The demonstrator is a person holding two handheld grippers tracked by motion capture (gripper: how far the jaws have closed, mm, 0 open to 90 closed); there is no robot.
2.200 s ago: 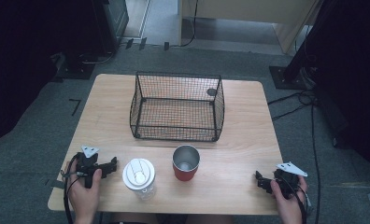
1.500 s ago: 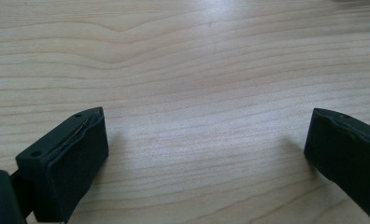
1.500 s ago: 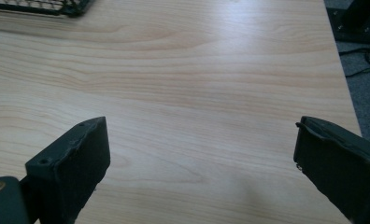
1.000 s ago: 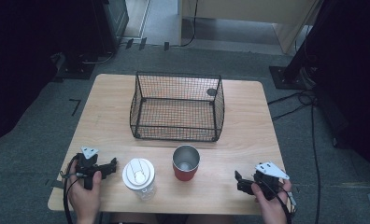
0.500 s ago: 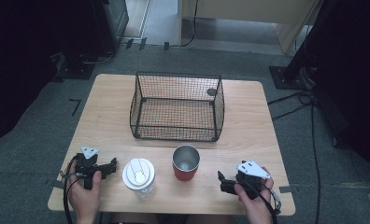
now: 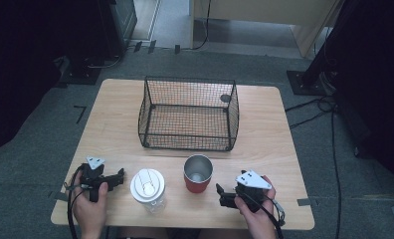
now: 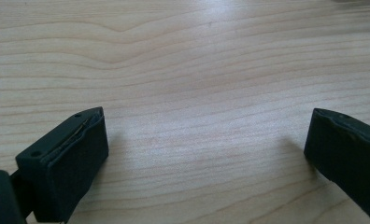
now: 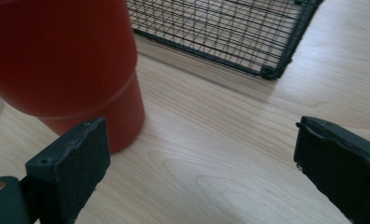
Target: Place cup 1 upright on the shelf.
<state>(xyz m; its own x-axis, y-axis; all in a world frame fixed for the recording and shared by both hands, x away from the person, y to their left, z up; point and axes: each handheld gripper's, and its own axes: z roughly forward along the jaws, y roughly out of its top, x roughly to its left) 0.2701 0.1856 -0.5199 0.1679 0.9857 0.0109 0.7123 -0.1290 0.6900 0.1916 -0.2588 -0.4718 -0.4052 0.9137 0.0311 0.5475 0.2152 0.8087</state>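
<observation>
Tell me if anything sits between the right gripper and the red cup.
Nothing visible does. The right gripper is open, and bare table lies between it and the red cup. In the right gripper view the cup sits just past one jaw, not yet between them.

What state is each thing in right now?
Red cup: upright, open top, not gripped.
Lidded cup: upright, white lid on.
Basket: upright on the table, nothing visible inside.
Left gripper: open, nothing between the fingers.
Right gripper: open, beside the red cup, holding nothing.
</observation>
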